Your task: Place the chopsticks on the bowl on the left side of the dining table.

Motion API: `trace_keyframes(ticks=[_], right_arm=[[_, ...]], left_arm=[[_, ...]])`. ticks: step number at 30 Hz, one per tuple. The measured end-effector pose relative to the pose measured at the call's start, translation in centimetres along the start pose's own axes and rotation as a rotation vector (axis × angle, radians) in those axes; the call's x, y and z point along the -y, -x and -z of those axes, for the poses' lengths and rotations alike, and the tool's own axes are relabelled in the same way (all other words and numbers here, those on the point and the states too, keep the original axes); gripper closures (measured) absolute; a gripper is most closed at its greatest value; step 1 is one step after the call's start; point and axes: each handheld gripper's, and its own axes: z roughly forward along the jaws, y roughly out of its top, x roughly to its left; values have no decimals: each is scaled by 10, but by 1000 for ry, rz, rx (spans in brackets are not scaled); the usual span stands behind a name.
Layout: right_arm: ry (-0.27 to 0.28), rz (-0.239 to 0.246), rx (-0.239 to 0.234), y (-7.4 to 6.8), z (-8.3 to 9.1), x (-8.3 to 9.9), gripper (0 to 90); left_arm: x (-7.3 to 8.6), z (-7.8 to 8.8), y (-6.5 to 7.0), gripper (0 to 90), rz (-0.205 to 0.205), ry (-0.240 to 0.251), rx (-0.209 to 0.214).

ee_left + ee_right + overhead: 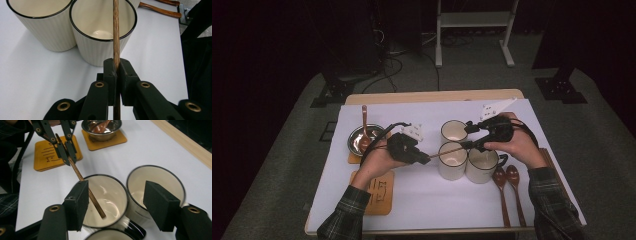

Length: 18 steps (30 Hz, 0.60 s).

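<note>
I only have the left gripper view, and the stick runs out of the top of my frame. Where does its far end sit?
Observer: In the right gripper view the stick's far end hangs over the mouth of a cream mug. I cannot tell whether it dips below the rim.
Operator: Is the right hand-held gripper clamping it?
Observer: No. The right hand-held gripper is open, with its jaws standing apart on either side of that end and the pads not pressing.
Operator: Anything off to the side that I can't see?
Observer: A metal bowl with a wooden spoon in it sits on an orange coaster.
</note>
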Motion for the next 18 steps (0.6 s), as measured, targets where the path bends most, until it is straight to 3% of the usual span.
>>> trace_keyframes(ticks=[13,18], right_arm=[[40,-55,65,14,22,25,358],[47,-83,97,19,29,33,352]], left_arm=[[2,2,-3,851,23,5,-27],[3,5,-5,851,50,13,-45]])
